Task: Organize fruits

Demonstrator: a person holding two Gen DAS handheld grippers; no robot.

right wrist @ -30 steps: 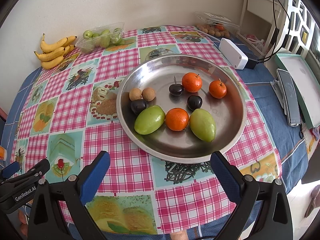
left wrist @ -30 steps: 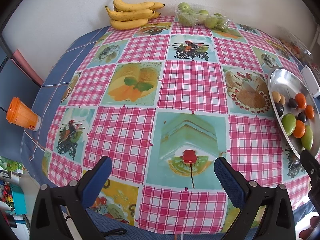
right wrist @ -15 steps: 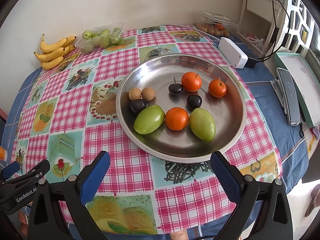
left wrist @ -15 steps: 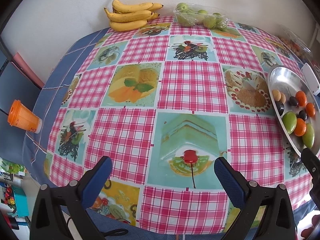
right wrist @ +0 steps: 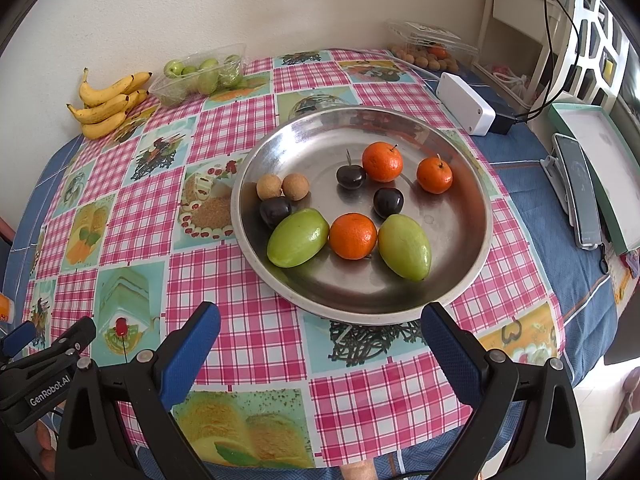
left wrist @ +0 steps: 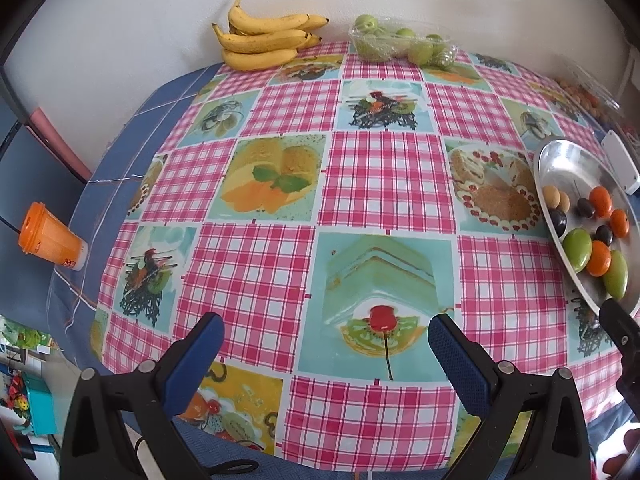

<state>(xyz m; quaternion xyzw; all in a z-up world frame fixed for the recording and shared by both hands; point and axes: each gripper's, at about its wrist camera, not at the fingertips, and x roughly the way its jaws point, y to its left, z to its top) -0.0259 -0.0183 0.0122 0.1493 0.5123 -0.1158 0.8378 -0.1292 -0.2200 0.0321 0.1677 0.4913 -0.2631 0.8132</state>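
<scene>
At the far left of the bench [right wrist: 248, 336], a banana bunch [right wrist: 106, 106] is lying against the wall, with a clear tub of green fruits [right wrist: 202, 74] beside it. Nearer, the left gripper [left wrist: 326, 340] is hovering over bare cloth, its fingers spread apart and holding nothing. Further right, the steel tray [right wrist: 460, 248] is carrying mixed oranges, green fruits, dark plums and two brown ones; the right gripper [right wrist: 320, 330] is hanging before it, likewise wide and empty. Whether sorting is starting or finishing, I cannot judge. A second tub [right wrist: 434, 46] at the far right is sitting too distant to read its contents.
</scene>
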